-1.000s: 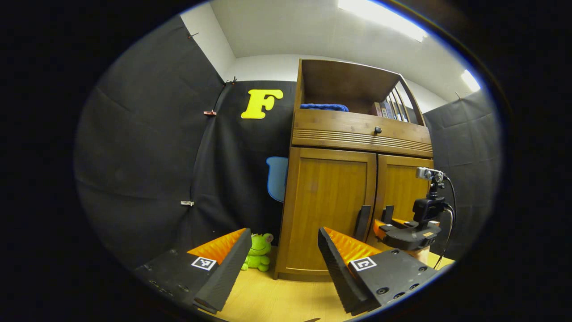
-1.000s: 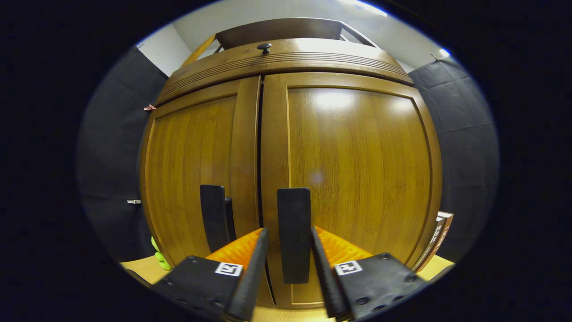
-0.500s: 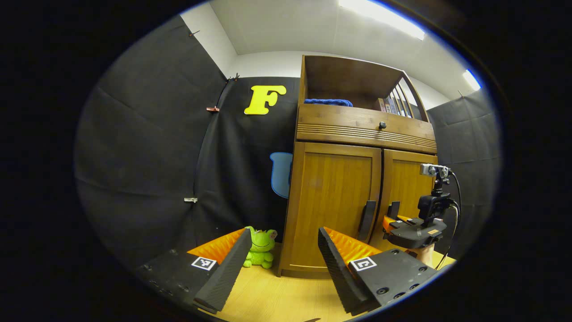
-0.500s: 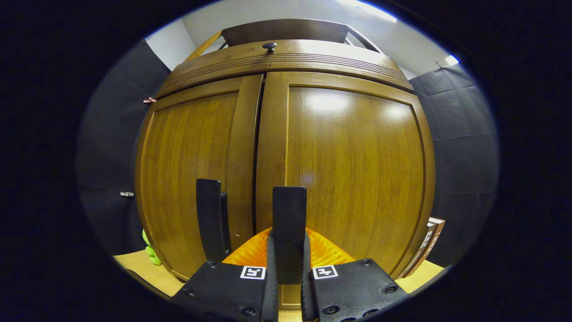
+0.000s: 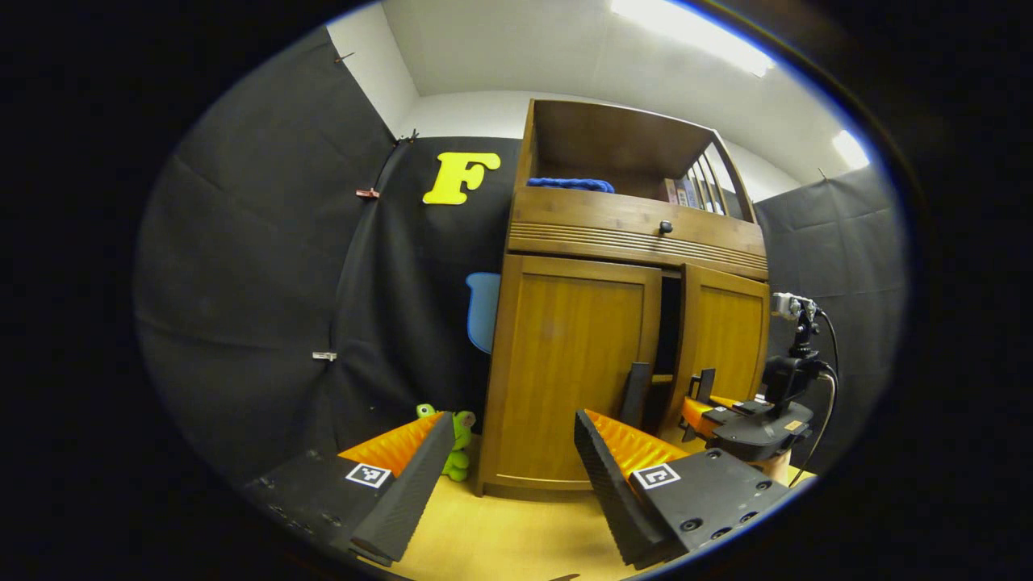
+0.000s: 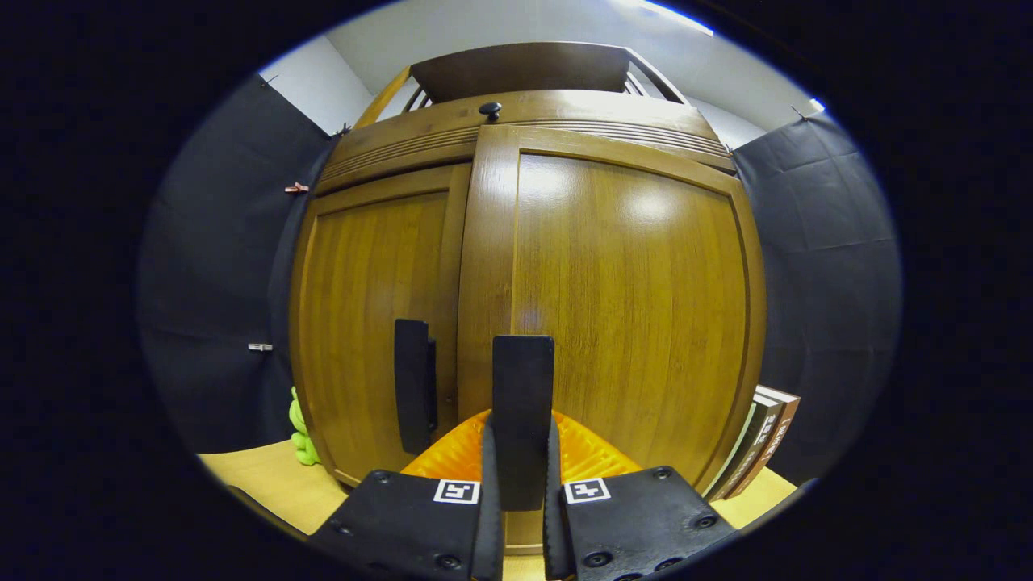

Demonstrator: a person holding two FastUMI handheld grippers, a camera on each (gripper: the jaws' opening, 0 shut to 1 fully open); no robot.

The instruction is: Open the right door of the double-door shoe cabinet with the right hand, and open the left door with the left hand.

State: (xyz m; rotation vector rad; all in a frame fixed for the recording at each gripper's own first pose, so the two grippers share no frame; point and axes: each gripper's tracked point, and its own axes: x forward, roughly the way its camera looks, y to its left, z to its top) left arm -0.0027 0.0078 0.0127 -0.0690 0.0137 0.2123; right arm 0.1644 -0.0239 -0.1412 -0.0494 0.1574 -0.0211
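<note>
Clamped on the dark vertical handle [image 6: 523,420] of the cabinet's right door [image 6: 637,315], my right gripper [image 6: 520,476] held it by the one part that gives a pull, and the door stood slightly ajar. Left gripper [image 5: 508,476] hung released, well short of the shut left door [image 5: 569,363] and its handle [image 5: 635,394], which I judged its next job. Both doors belonged to a wooden shoe cabinet [image 5: 629,234] on a pale wood floor [image 5: 516,541], a green plush frog [image 5: 458,440] beside it.
</note>
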